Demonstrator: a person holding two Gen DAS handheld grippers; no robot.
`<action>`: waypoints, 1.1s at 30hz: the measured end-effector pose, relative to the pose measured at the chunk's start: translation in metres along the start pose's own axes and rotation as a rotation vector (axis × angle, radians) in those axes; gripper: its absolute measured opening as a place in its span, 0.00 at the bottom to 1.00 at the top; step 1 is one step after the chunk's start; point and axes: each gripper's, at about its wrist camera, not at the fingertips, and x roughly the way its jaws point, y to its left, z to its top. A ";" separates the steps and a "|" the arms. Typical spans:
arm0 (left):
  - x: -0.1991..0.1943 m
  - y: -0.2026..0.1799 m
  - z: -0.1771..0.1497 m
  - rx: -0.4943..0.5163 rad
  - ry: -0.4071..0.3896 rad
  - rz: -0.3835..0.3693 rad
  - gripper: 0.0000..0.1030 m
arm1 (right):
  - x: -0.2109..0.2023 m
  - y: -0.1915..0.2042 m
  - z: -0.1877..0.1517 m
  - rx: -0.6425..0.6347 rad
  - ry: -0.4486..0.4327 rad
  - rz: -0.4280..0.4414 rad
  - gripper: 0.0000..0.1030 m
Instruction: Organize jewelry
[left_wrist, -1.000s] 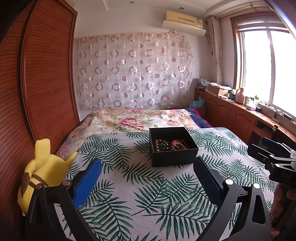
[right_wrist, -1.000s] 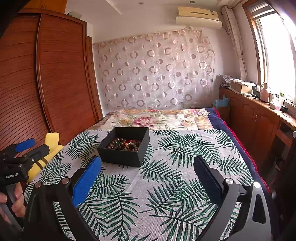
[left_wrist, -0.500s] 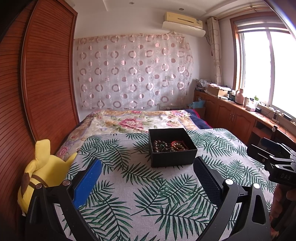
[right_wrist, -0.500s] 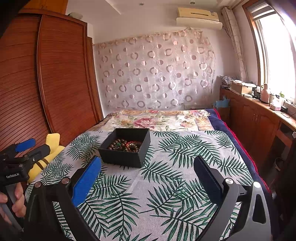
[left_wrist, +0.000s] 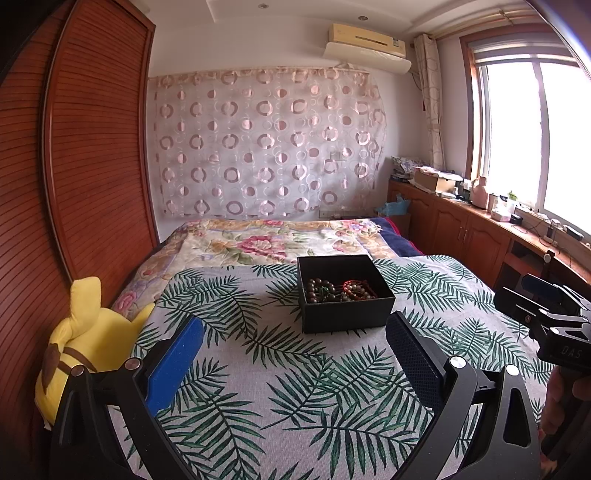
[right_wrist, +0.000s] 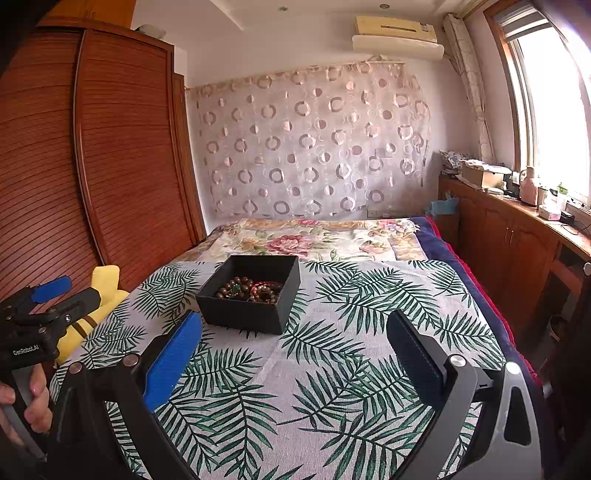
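Beaded bracelets (left_wrist: 338, 290): several strands, dark brown and reddish beads with a few green ones, heaped together against the near wall of a black open-topped box (left_wrist: 347, 317); individual strands cannot be counted. The box stands on a palm-leaf print cloth (left_wrist: 258, 369) spread over the near part of a bed, with a floral blanket (left_wrist: 266, 240) covering the far part. Left gripper (left_wrist: 293, 354): held low above the cloth, short of the box, jaws spread wide with nothing between them; blue pad on one finger, black ribbed pad on the other. Right gripper (right_wrist: 293, 354): likewise over the cloth, the box ahead and to its left, jaws wide apart and empty. Each gripper shows at the edge of the other's view, a hand (right_wrist: 35, 402) wrapped on the handle. Yellow plush toy (left_wrist: 77, 347): at the bed's left edge, beside a slatted wooden wardrobe (left_wrist: 85, 166). Circle-patterned curtain (left_wrist: 266, 144) on the far wall, air conditioner (left_wrist: 365, 40) above it.
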 end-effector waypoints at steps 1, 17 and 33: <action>0.000 0.000 -0.001 -0.001 0.000 -0.001 0.93 | 0.000 -0.001 -0.001 0.000 -0.001 0.001 0.98; -0.002 -0.002 0.002 -0.004 0.000 0.002 0.93 | -0.001 -0.002 -0.001 0.003 -0.002 0.002 0.98; 0.000 0.000 0.000 -0.013 -0.005 0.010 0.93 | -0.001 -0.002 -0.002 0.000 -0.002 0.000 0.98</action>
